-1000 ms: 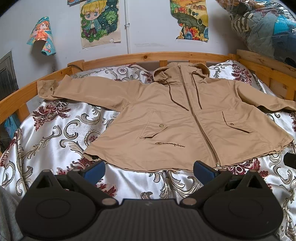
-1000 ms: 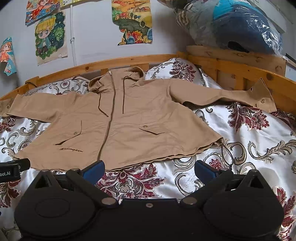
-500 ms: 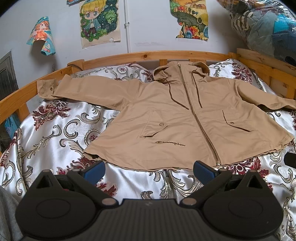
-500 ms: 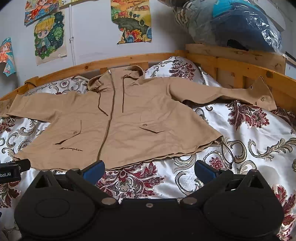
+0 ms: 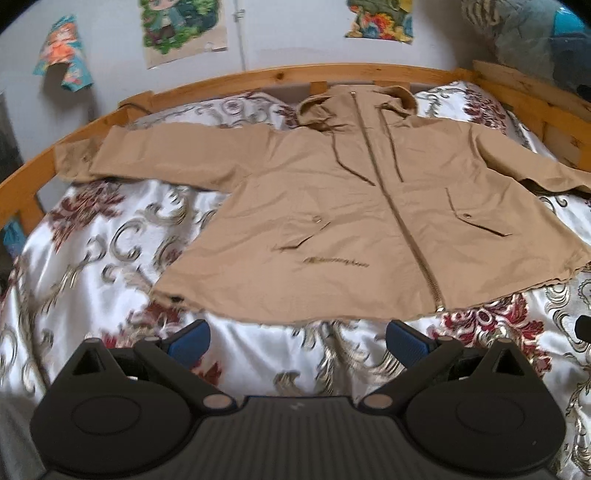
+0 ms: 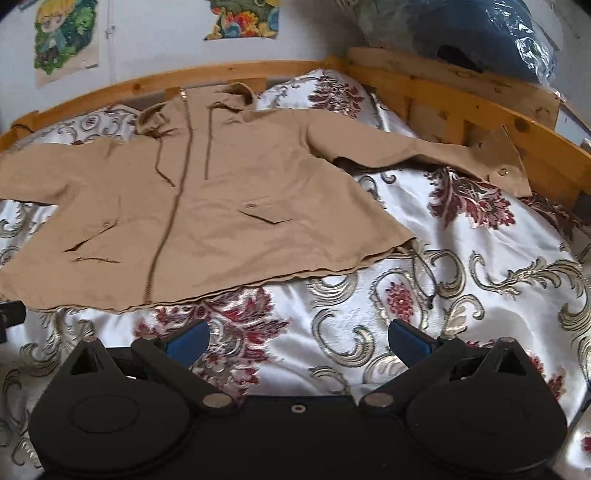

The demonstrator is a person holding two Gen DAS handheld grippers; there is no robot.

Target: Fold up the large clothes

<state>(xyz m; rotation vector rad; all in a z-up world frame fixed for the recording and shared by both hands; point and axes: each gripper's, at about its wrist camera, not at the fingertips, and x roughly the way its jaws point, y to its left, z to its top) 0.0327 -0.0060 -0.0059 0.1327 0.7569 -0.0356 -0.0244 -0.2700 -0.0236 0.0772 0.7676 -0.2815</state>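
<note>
A tan hooded jacket [image 5: 351,221] lies flat and zipped on the bed, front up, both sleeves spread wide. In the right wrist view the same jacket [image 6: 207,206] fills the left half, its right sleeve cuff [image 6: 506,166] reaching the wooden rail. My left gripper [image 5: 297,341] hangs open just short of the jacket's hem, nothing between its blue pads. My right gripper [image 6: 297,339] is open too, above the bedspread to the right of the hem's right corner [image 6: 406,240]. The tip of the other gripper [image 6: 11,314] shows at the left edge.
A white satin bedspread [image 5: 110,251] with red and gold floral print covers the bed. A wooden bed rail [image 5: 258,75] curves round the far side. Posters [image 5: 184,33] hang on the wall. Bagged bedding [image 6: 480,33] is piled at the back right.
Both cameras have tilted down and moved closer to the bed, so the jacket looks larger and the image is blurred. Both grippers stay open and the jacket has not moved.
</note>
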